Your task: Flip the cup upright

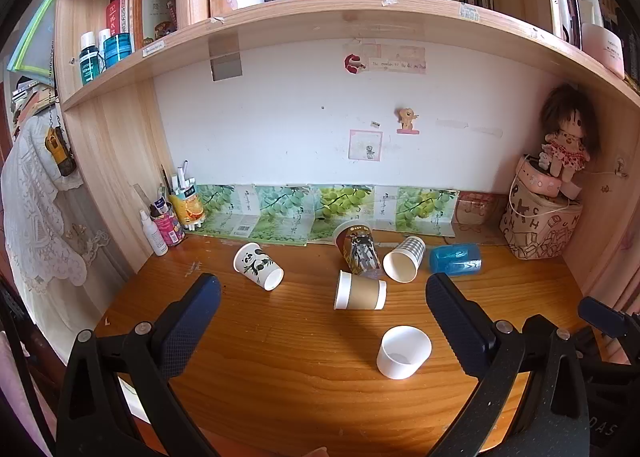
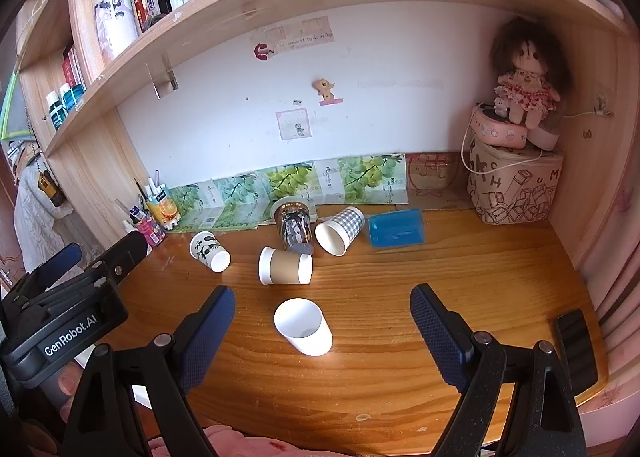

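Observation:
A plain white cup (image 1: 404, 351) (image 2: 303, 326) stands upright on the wooden desk, nearest to me. Behind it several cups lie on their sides: a brown-sleeved cup (image 1: 360, 291) (image 2: 285, 265), a panda-print cup (image 1: 258, 265) (image 2: 209, 250), a dark picture-print cup (image 1: 357, 247) (image 2: 293, 225), a checked cup (image 1: 404, 259) (image 2: 340, 230) and a blue plastic cup (image 1: 455, 258) (image 2: 396, 233). My left gripper (image 1: 322, 297) is open and empty above the desk's front. My right gripper (image 2: 322, 307) is open and empty, with the white cup between its fingers' line of sight.
A pen holder with bottles (image 1: 170, 217) stands at the back left. A printed bag with a doll on top (image 2: 516, 185) fills the back right corner. A black phone (image 2: 576, 349) lies at the desk's right front edge. A bookshelf (image 1: 360, 17) hangs overhead.

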`<control>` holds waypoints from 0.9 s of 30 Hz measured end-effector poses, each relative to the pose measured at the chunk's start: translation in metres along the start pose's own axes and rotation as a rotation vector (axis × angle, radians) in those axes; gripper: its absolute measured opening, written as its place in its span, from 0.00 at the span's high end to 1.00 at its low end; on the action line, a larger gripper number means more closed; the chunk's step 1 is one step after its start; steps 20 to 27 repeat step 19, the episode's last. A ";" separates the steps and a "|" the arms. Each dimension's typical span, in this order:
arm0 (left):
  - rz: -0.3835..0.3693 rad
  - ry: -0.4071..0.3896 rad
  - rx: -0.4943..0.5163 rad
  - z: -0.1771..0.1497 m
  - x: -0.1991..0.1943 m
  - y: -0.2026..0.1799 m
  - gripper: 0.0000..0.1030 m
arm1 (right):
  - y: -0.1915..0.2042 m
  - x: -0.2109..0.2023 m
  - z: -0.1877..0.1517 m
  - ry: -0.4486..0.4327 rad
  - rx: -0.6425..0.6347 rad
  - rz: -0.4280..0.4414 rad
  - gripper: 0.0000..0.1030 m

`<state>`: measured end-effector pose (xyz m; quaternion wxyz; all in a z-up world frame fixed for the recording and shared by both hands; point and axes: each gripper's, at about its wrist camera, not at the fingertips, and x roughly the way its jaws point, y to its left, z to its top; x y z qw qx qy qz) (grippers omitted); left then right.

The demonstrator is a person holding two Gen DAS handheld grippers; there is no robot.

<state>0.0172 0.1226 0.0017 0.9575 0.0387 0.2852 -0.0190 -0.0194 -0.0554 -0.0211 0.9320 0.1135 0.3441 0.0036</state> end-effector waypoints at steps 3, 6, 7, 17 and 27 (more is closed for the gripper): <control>-0.002 0.001 0.003 0.000 0.002 0.000 0.01 | -0.001 0.002 0.000 0.004 0.003 0.002 0.13; -0.002 0.003 0.005 0.001 0.003 -0.002 0.01 | -0.002 0.005 0.000 0.010 0.002 0.001 0.13; -0.002 0.003 0.005 0.001 0.003 -0.002 0.01 | -0.002 0.005 0.000 0.013 0.004 0.002 0.13; 0.004 0.013 0.013 0.002 0.007 -0.006 0.01 | -0.004 0.011 0.001 0.023 0.007 0.010 0.13; 0.006 0.015 0.016 0.002 0.007 -0.006 0.01 | -0.004 0.012 0.000 0.025 0.009 0.012 0.13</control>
